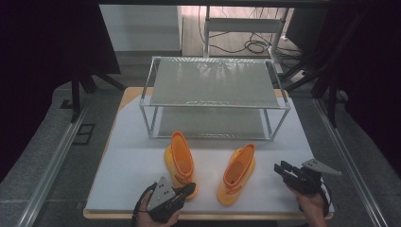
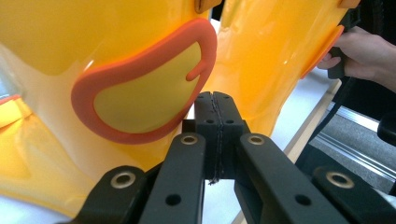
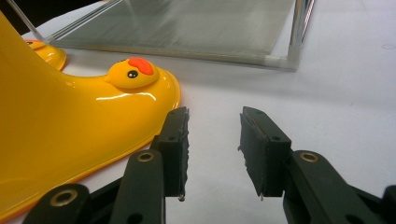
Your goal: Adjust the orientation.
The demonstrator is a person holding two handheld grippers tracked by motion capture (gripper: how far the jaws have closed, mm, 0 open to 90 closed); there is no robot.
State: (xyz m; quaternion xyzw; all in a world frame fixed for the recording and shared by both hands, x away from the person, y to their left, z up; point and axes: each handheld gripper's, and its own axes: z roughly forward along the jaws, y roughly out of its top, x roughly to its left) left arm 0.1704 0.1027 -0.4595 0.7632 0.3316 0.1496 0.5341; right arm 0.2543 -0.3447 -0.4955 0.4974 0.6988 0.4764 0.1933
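Note:
Two glossy yellow rain boots with orange linings stand on the white board (image 1: 127,165). By the left boot (image 1: 182,158) my left gripper (image 1: 191,189) is shut, its tips at the boot's near end. In the left gripper view the shut jaws (image 2: 213,95) sit just under an orange loop tab (image 2: 208,46) on that boot (image 2: 70,37), with nothing seen between them. The right boot (image 1: 239,170) has a duck face (image 3: 133,73) on its toe. To its right my right gripper (image 1: 279,168) stands open over bare board (image 3: 215,126).
A two-shelf metal rack (image 1: 215,82) stands behind the boots at the far half of the board; its corner post (image 3: 299,32) is ahead of the right gripper. The board's wooden front edge (image 1: 208,216) runs just by both hands. Cables lie on the floor beyond.

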